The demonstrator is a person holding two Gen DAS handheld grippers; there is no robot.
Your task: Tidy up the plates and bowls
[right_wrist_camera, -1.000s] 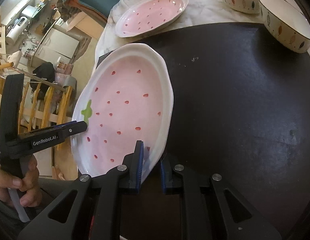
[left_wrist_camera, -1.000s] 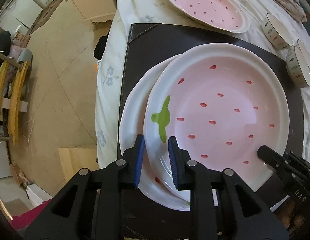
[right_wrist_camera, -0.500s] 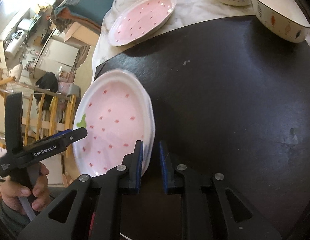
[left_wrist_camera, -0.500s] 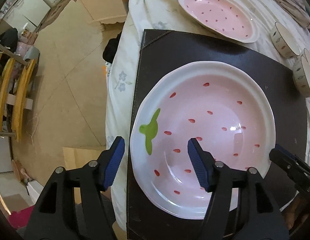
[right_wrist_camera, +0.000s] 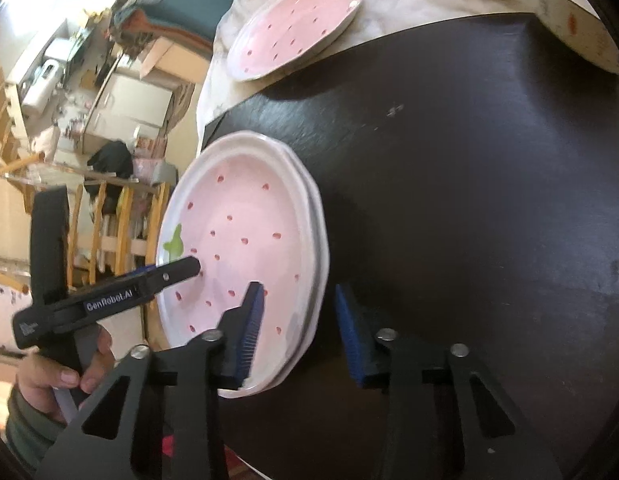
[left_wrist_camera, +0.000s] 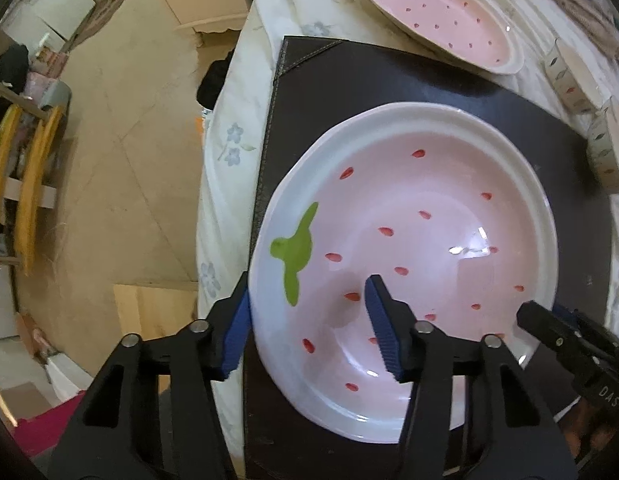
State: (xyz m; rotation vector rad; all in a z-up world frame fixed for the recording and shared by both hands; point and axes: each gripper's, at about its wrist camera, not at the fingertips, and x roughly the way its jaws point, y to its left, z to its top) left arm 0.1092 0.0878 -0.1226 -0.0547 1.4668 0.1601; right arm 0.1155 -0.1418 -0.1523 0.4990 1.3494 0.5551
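Left wrist view shows my left hand-held gripper spread wide, one finger outside the rim of the top plate and the other over its pink face, gripping nothing. One second ago both of my hand-held grippers were clamped on this plate's rim while it sat skewed over the plate below; half a second ago the left one had let go, and now the right hand-held gripper is also released, its fingers straddling the near rim without pressing it. The top plate now sits nested squarely in the lower plate, whose rim shows as a second edge in the right wrist view. Judgement: this stacking step is complete, and both tools are free for the next item. The stack rests on the dark mat near its left edge, on the table covered by a floral cloth. Count: three strawberry plates in all, two stacked and one loose plate lying on the cloth beyond the mat. Two patterned bowls are visible at the right edge, just beside each other; whether more lie out of view cannot be determined. Judgement: the loose plate is the likely next item for the stack.
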